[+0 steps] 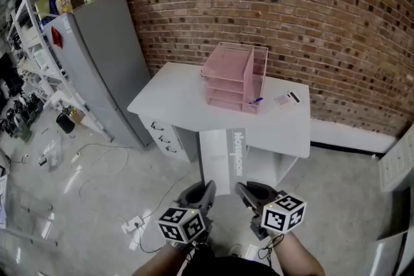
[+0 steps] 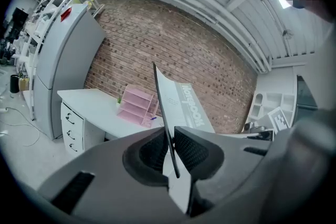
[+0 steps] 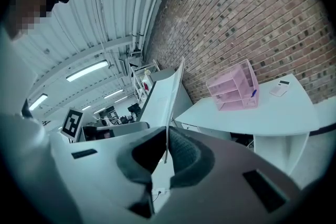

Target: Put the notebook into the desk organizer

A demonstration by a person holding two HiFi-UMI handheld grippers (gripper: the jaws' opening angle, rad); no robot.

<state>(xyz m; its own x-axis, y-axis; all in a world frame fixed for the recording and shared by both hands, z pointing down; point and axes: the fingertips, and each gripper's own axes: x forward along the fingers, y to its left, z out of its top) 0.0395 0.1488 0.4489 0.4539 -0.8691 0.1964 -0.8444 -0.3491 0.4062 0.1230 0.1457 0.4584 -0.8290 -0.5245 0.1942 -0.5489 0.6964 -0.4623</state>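
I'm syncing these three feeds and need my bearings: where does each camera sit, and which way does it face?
Head view: on the person's head, looking steeply down at the desk and pink organizer; left gripper, right gripper and forearms show below.
Left gripper view: rides the left gripper, faces along its fingers, shut on the notebook, toward the desk.
Right gripper view: rides the right gripper, faces the desk; its fingers clamp the notebook too.
Shared: all three show notebook, organizer, brick wall.

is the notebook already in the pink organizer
No, the notebook is clamped between the left gripper and right gripper, well short of the desk organizer.
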